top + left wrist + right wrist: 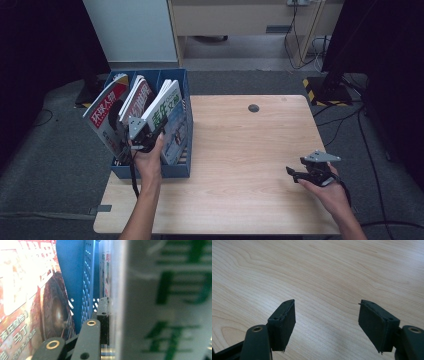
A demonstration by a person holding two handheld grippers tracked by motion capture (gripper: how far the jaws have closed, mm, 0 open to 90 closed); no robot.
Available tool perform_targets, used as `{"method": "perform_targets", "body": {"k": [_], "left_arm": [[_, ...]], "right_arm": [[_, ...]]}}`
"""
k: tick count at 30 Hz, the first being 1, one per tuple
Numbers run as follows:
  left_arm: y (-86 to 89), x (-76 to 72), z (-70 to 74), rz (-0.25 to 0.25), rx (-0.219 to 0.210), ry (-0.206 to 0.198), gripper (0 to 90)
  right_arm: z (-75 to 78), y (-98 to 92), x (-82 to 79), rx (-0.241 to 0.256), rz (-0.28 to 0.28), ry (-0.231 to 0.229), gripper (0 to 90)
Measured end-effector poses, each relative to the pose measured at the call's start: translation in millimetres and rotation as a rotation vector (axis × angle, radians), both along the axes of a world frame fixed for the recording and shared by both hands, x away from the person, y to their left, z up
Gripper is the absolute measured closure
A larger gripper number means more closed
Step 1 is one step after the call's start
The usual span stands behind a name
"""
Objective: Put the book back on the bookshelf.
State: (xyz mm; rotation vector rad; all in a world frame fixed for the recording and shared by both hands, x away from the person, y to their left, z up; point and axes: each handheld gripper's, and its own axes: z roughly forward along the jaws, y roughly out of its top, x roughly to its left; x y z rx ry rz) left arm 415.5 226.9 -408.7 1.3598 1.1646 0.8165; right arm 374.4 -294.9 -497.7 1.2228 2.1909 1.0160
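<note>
A blue file box (176, 169) stands at the table's left edge with three magazines upright in it. My left gripper (149, 131) is shut on the rightmost one, a white magazine with green lettering (167, 106). In the left gripper view one black finger (103, 315) presses flat against that magazine's cover (165, 305), and the other finger is hidden behind it. A red-covered magazine (27, 297) leans at the left. My right gripper (295, 172) hovers low over the table's right side, open, with nothing between its pads (284, 322).
The red magazine (106, 116) and a middle magazine (137, 97) fill the box's other slots. A blue perforated divider (80, 282) stands between slots. The wooden table (240, 150) has a small dark grommet (253, 107) near its far edge. Cables lie on the floor at the right.
</note>
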Motion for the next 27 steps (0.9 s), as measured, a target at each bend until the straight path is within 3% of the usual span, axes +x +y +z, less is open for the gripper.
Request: {"method": "perform_targets", "body": {"k": [27], "left_arm": [[-1.5, 25.7, 7.2, -0.005, -0.018, -0.04, 73.6]], "right_arm": [[-1.8, -5.4, 1.1, 0.0, -0.009, 0.001, 30.3]]}}
